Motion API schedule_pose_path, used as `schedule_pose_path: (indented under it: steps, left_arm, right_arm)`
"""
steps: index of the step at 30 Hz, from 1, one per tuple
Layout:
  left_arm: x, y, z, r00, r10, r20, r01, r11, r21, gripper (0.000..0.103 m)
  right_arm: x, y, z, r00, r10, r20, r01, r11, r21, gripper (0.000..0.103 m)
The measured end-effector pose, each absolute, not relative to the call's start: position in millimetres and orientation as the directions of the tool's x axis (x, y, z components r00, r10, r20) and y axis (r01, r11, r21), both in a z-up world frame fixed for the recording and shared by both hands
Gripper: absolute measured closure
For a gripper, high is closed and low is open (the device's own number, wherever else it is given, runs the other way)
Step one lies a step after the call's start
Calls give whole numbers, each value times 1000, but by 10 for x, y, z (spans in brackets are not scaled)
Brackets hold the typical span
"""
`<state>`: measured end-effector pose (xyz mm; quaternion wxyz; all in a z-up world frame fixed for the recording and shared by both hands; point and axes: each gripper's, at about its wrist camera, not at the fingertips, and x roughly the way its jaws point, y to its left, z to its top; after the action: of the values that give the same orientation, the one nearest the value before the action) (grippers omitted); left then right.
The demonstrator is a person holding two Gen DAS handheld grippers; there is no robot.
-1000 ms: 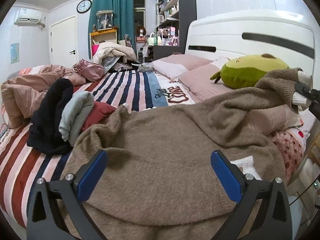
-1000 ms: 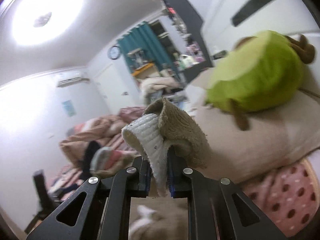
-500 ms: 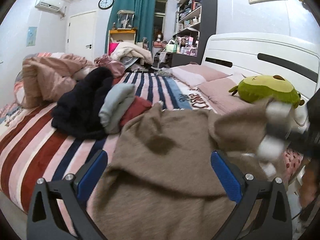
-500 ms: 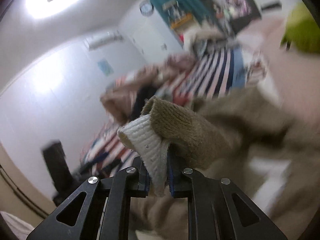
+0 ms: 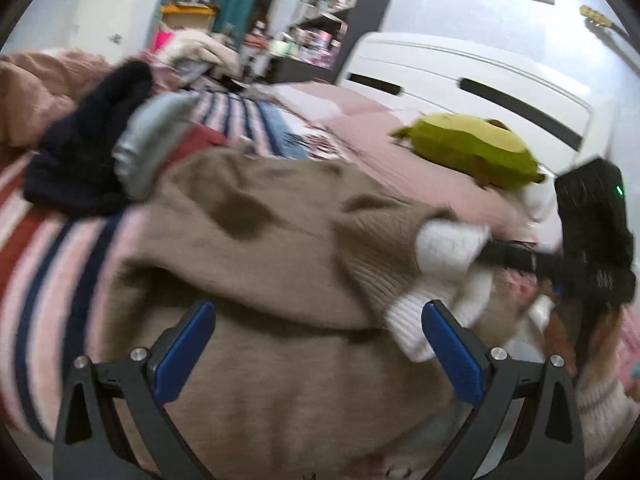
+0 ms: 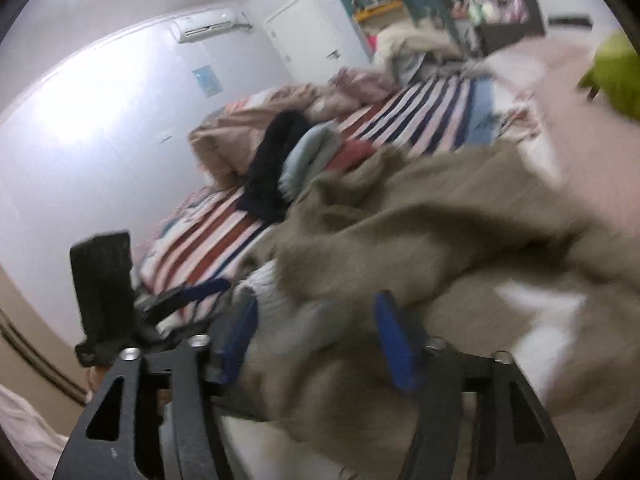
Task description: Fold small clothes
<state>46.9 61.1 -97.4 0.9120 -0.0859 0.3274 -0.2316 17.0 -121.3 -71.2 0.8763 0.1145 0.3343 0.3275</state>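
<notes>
A brown knit sweater [image 5: 280, 240] with white cuffs lies spread on the striped bed [image 5: 52, 248]. My left gripper [image 5: 320, 344] is open just above its lower part, holding nothing. A white cuff [image 5: 408, 328] lies by its right finger. My right gripper [image 6: 316, 344] is open, with the sleeve's white cuff [image 6: 276, 292] lying loose between the blue pads. The sleeve [image 6: 400, 240] is folded across the sweater's body. The right gripper also shows in the left wrist view [image 5: 508, 258] at the right, next to the other cuff [image 5: 448, 244].
A pile of dark, grey and red clothes [image 5: 104, 152] lies left of the sweater. A green plush toy [image 5: 468, 152] rests on pink pillows by the white headboard [image 5: 460, 76]. A pink duvet [image 6: 260, 120] is bunched at the far side.
My right gripper carried the sleeve cuff leftward over the sweater body, then opened and let it go. The left gripper stayed open and tilted up a little.
</notes>
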Motion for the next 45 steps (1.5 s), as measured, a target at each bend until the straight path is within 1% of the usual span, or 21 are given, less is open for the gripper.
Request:
schedule_pose_path:
  steps: [4,8,10,13,17,19,22,24,25,26,27,29,30,31,32,33,34,38,41,43,45]
  left_arm:
    - [522,355,-1047,609,-554,-568,418,832,-364,1]
    - [557,106,-1080,569,-572,-591,445,819,-364,1]
    - [579,15,-1114,547,-576,-607,449,814,-368,1]
    - [588,-160,-1143,533,-567,-629,465,817,-342,1]
    - [658,-312,-1181,508,-579,-638,476,806,-352,1]
    - [679,-358,-1187,505,-577,-642,475,807,-351,1]
    - [711,-410,-1237,515,-531,-673,452,835,-313,1]
    - [705,-409,-1274,530,-504,-682,436,852,-290,3]
    - [690,-390,-1278,545,-490,-681,426,861,-278,11]
    - [700,-368,-1276,553,-476,-684,419,868,-266,24]
    - [702,-349,-1263,563,-455,-690,410,879,-245,31]
    - [697,-268,-1206,578,-435,-690,404,888,-221,55]
    - [698,-236,-1178,584,-433,-686,406,888,-215,62]
    - [689,-182,-1142,593,-421,-687,407,892,-195,76]
    - [683,-146,-1103,603,-399,-691,409,898,-162,82]
    - [664,-100,-1054,621,-363,-694,408,906,-109,84]
    - [644,-45,-1003,646,-324,-692,406,913,-49,90]
    - [599,191,-898,750,-100,-654,349,900,262,94]
    - [672,447,-938,780,46,-625,261,883,391,99]
    - [694,620,-969,785,98,-611,211,886,413,99]
    - [704,762,-988,770,74,-633,208,910,359,98]
  right_arm:
    - [312,-1539,-582,639,540,-547,-470,838,278,31]
    - [619,-1769,-606,681,404,-611,-422,898,123,30]
    - [698,-1868,-587,661,444,-605,-446,881,159,30]
    - [709,-1977,-542,564,634,-529,-542,768,342,30]
    - [640,-1943,-508,482,733,-480,-628,671,394,30]
    - [654,-1965,-490,488,736,-469,-622,670,405,30]
    - [749,-1944,-528,620,524,-584,-519,832,195,29]
    - [868,-1888,-640,655,385,-651,-470,881,48,29]
    - [951,-1862,-720,648,345,-679,-466,885,4,29]
    - [1029,-1837,-796,634,326,-701,-471,882,-15,29]
    - [1105,-1808,-868,618,312,-722,-476,879,-28,29]
    - [1270,-1711,-1012,599,260,-758,-479,874,-78,29]
    - [1340,-1661,-1058,594,231,-770,-479,871,-108,29]
    - [1420,-1609,-1097,591,200,-781,-473,871,-135,33]
    - [1427,-1608,-1137,595,179,-783,-463,873,-152,46]
    - [1490,-1603,-1151,613,146,-777,-438,881,-180,59]
    - [1542,-1612,-1144,634,104,-766,-397,894,-208,78]
    - [1629,-1868,-997,680,101,-726,-271,955,-120,91]
    - [1555,-2065,-882,715,119,-689,-208,977,-47,96]
    - [1462,-2171,-867,724,119,-680,-182,983,-22,97]
    - [1379,-2244,-893,700,142,-700,-185,983,15,97]
